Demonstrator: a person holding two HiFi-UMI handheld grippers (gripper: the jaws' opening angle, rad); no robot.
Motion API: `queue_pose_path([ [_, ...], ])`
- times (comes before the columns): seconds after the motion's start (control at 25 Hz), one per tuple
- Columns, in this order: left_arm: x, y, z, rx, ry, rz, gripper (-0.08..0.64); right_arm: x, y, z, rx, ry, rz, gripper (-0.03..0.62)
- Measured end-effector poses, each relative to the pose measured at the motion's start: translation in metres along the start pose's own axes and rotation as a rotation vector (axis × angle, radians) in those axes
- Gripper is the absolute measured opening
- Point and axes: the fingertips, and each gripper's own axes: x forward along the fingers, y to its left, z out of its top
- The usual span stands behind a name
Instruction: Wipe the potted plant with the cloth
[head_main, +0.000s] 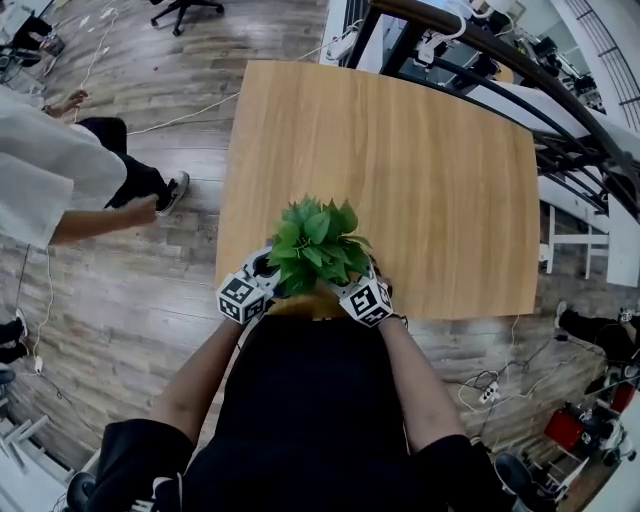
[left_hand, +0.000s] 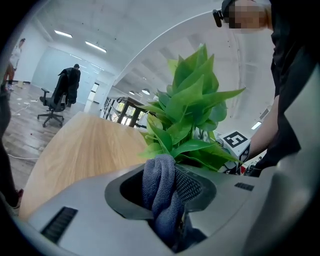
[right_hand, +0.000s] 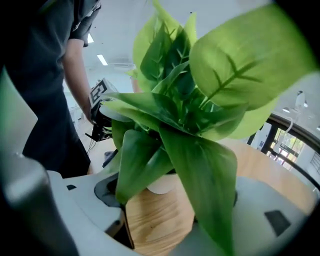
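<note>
Potted plant (head_main: 318, 245): lower centre of the head view, at the table's (head_main: 400, 180) near edge. Cloth (left_hand: 159, 187) is clamped in the left gripper (left_hand: 167, 197); the right gripper (right_hand: 165, 205) is held spread before the white pot (right_hand: 161, 184). Leaves are best wiped lightly, base to tip, with the pot steadied.

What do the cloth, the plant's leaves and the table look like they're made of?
Cloth: soft grey fabric, perhaps microfibre; fuzzy matte nap.
Leaves: probably artificial, plastic or coated fabric; even green, slight sheen, though possibly real.
Table: wood or wood-look laminate; pale straight grain, smooth matte top.
</note>
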Motion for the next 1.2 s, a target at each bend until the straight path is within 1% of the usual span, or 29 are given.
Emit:
queue_pose_path([
  [0.16,-0.001,-0.003,-0.011,0.025,0.017,-0.005,0.138,-0.001,0.000,-0.001,0.045,-0.003,-0.024,0.339],
  [0.32,-0.002,-0.020,-0.012,0.005,0.018,-0.043,0.138,-0.002,0.001,-0.004,0.055,0.003,-0.028,0.339],
  [0.52,-0.005,-0.032,-0.047,0.076,0.091,-0.119,0.138,0.000,0.002,-0.004,0.064,0.003,-0.035,0.339],
  [0.64,-0.005,-0.042,-0.045,0.062,0.119,-0.147,0.138,-0.001,0.001,-0.005,0.071,0.001,-0.049,0.337],
  [0.72,-0.004,-0.041,-0.043,0.054,0.111,-0.141,0.138,-0.001,0.000,-0.003,0.073,-0.002,-0.059,0.337],
  [0.8,-0.005,-0.033,-0.045,0.056,0.088,-0.116,0.138,-0.002,0.005,-0.003,0.082,-0.006,-0.060,0.337],
  [0.96,-0.010,-0.015,-0.036,0.033,0.041,-0.040,0.138,-0.009,0.023,-0.006,0.093,-0.024,-0.010,0.339],
  [1.0,-0.011,-0.013,-0.030,0.021,0.032,-0.029,0.138,-0.012,0.025,-0.009,0.087,-0.023,-0.011,0.337],
  [1.08,-0.011,-0.012,-0.023,0.003,0.030,-0.019,0.138,-0.014,0.019,-0.015,0.090,-0.019,-0.045,0.339],
  [1.2,-0.013,-0.012,-0.021,-0.004,0.031,-0.017,0.138,-0.013,0.004,-0.017,0.103,-0.014,-0.097,0.339],
])
